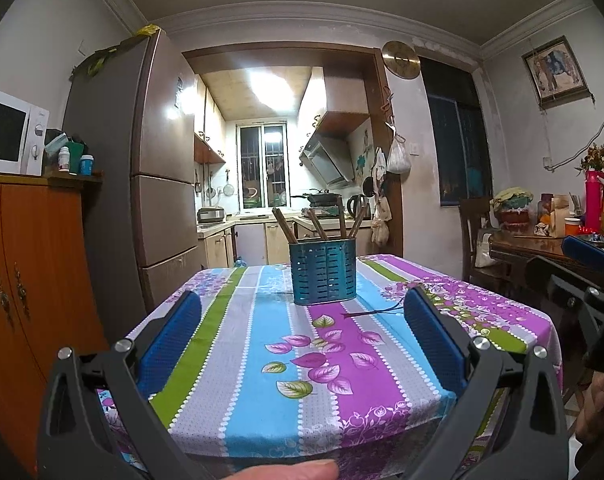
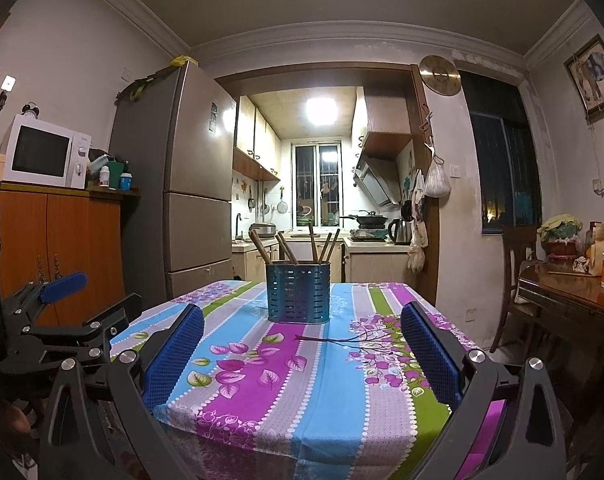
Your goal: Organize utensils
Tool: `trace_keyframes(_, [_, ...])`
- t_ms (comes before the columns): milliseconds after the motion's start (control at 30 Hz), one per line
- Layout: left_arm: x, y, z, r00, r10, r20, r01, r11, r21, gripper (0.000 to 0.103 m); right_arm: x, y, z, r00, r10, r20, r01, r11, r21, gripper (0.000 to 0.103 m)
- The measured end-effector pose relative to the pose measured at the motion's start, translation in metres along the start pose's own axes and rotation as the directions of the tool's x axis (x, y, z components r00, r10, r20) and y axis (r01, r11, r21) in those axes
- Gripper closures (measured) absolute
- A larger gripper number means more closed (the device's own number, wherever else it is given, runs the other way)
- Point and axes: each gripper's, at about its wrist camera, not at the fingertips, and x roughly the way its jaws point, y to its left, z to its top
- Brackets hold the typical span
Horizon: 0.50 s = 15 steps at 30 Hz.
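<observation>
A blue slotted metal utensil holder (image 1: 323,272) stands on the far half of the table with the striped floral cloth (image 1: 262,360). Several brown wooden utensil handles (image 1: 284,226) stick up out of it. It also shows in the right wrist view (image 2: 298,293) with the handles (image 2: 286,246). My left gripper (image 1: 302,308) is open and empty, held above the table's near edge. My right gripper (image 2: 302,320) is open and empty, to the right of the left one. The left gripper shows in the right wrist view (image 2: 90,304) and the right gripper's blue pad shows in the left wrist view (image 1: 587,252).
An orange wooden cabinet (image 1: 30,272) with a microwave (image 1: 10,132) stands on the left, a fridge (image 1: 158,168) behind it. A dark wooden table (image 2: 569,296) with bottles and a chair (image 2: 517,276) is on the right. The kitchen lies behind.
</observation>
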Motion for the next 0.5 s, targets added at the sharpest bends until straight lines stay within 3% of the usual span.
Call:
trace_keyframes(167, [0.003,0.002,0.002,1.0,0.0,0.008,0.0,1.0,-0.011,0.005,0.003,-0.001,0.0,1.0,0.005,-0.009,-0.005,1.0,-0.005,0.005])
trace_keyframes(333, [0.02,0.008,-0.001,0.998,-0.009,-0.059,0.006,0.998,-0.055,0.005,0.009,-0.003,-0.001,1.0,-0.014,-0.022,0.015,1.0,0.014,0.005])
trace_keyframes(500, [0.025,0.009,-0.002,0.997,-0.001,-0.076,-0.004,0.998,-0.056,0.005,0.01,-0.005,-0.001,0.999,-0.026,-0.023,0.026,1.0,0.006,0.005])
